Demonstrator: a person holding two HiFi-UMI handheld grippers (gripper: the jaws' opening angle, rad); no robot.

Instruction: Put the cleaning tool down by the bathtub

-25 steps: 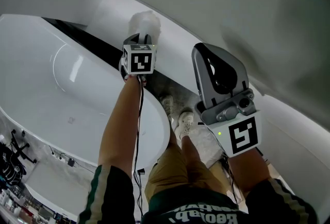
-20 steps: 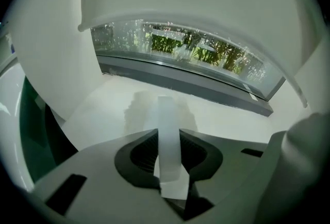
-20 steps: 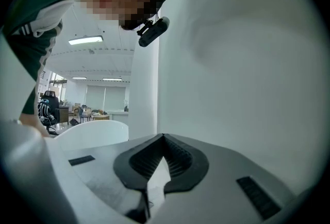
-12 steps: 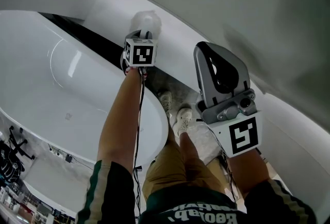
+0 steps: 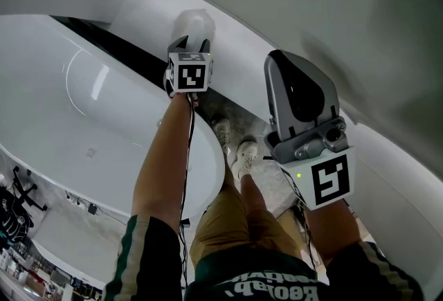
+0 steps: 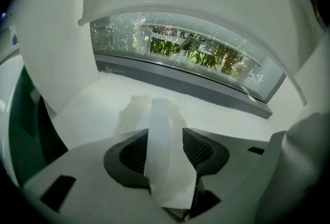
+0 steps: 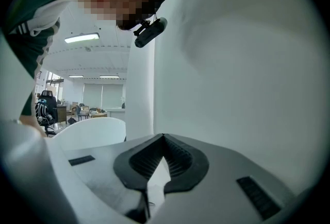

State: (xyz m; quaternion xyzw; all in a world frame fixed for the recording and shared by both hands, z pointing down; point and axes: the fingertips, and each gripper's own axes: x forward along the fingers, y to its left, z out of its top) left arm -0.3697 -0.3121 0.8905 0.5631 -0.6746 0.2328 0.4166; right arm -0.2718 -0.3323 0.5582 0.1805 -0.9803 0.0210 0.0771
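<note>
Left gripper has just been opening its jaws; tool is lying loose between them, running straight ahead onto the ledge. Right gripper is sitting clenched, empty.

left hand-held gripper: jaws just opened, tool between | right hand-held gripper: closed

A smooth white wall is seen curving above a strip of speckled grey floor. A long curved window, edged below by a dark grey sill, is filled with green foliage. Elsewhere, an open-plan office is glimpsed past a white column, lit by a ceiling strip light, with a black office chair in the distance.
</note>
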